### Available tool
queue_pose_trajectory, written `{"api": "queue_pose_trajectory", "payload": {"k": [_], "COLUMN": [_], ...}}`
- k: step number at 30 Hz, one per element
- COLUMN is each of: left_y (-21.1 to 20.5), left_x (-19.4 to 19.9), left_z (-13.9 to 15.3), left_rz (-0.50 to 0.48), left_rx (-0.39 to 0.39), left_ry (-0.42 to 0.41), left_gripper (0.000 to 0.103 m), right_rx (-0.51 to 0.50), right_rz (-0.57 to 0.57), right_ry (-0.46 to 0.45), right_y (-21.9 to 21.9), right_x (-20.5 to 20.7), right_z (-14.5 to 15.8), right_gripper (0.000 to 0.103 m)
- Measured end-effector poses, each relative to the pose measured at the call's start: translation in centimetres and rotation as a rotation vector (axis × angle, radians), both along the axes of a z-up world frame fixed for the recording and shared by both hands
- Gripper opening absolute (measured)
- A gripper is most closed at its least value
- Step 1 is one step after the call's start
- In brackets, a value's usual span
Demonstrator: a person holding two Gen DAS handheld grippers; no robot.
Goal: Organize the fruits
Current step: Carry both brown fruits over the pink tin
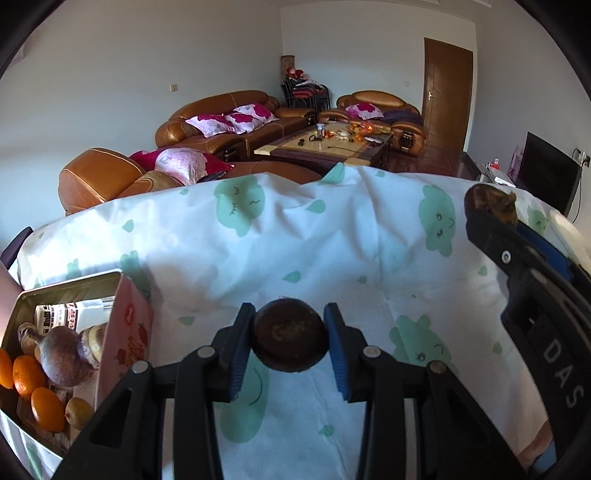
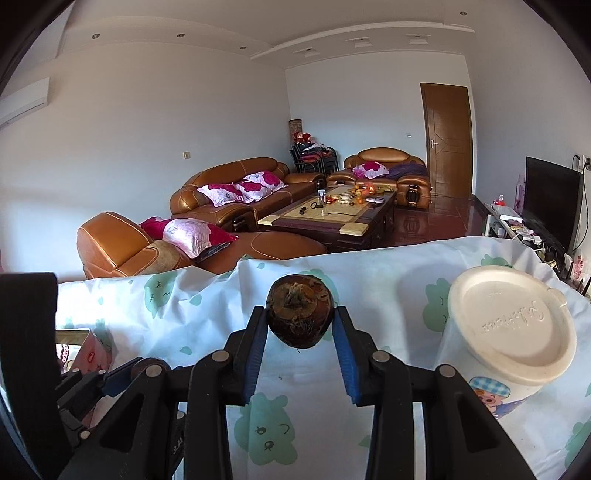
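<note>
While each gripper (image 1: 290, 345) (image 2: 300, 326) clamps a dark fruit (image 1: 290, 339) (image 2: 300, 314), both hover.

A home living room. Brown leather sofas (image 2: 236, 192) with pink floral cushions (image 2: 225, 194) stand at ten o'clock around a low coffee table (image 2: 332, 218) cluttered with fruit. A wooden door (image 2: 448, 136) is at one o'clock, a television (image 2: 552, 203) at three. Recessed ceiling lights (image 2: 180, 35) overhead.
</note>
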State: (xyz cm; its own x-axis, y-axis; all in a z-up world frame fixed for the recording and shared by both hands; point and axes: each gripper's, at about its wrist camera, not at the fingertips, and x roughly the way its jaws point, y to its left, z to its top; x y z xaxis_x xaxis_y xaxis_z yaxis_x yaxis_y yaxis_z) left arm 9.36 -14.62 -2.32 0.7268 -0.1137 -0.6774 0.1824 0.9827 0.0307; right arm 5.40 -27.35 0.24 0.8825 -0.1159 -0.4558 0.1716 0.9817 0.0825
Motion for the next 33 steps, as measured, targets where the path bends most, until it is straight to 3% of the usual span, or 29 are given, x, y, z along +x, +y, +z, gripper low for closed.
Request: {"api": "queue_pose_trajectory", "payload": {"k": [14,33], "left_y": [3.9,7.7], "left_x": [-4.5,-9.1], "left_z": [1.0,1.5], "left_rz": [0.009,-0.022], "left_rx": [-0.045,-0.019], "left_ry": [-0.068,-0.124], "left_gripper": [0.04,0.04], "right_rx": [-0.11,-0.027], "right_rz": [-0.015,-0.027], "right_ry": [-0.041,-0.025], "right_y": [2.8,6.8], "right_x": [-5.4,-10.0], "right_z": [0.7,0.1], "right_gripper": [0.039,0.039]}}
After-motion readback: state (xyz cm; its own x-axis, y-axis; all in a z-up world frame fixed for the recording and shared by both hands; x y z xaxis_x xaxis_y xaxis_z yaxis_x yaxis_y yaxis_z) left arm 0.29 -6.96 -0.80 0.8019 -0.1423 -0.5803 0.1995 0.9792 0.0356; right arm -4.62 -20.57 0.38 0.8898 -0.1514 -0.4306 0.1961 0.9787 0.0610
